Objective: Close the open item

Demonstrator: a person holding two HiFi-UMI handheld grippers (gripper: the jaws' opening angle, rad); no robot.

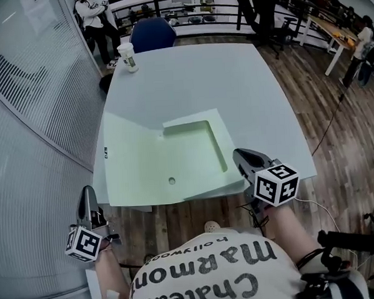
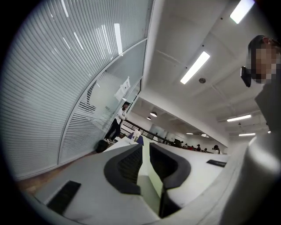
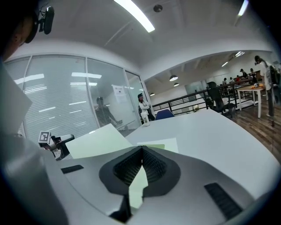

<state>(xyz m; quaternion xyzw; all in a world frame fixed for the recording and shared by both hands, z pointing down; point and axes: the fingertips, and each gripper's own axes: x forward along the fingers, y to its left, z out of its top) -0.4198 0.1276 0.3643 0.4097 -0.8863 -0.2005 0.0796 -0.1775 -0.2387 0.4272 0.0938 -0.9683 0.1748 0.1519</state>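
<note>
A pale green file box (image 1: 193,148) lies open and flat at the near edge of the white table (image 1: 233,81), its lid (image 1: 135,167) spread out to the left. My right gripper (image 1: 239,154) sits at the box's right flap edge. In the right gripper view its jaws (image 3: 142,148) meet at the tips with a strip of the green flap between them, and the lid (image 3: 99,139) shows at the left. My left gripper (image 1: 88,193) hangs off the table's near left corner, apart from the box; its jaws (image 2: 145,151) stand a narrow gap apart with nothing in them.
A paper cup (image 1: 127,57) stands at the table's far left corner, with a blue chair (image 1: 153,34) behind it. A curved glass wall (image 1: 28,104) runs along the left. People stand beyond the table near a railing. Wooden floor lies to the right.
</note>
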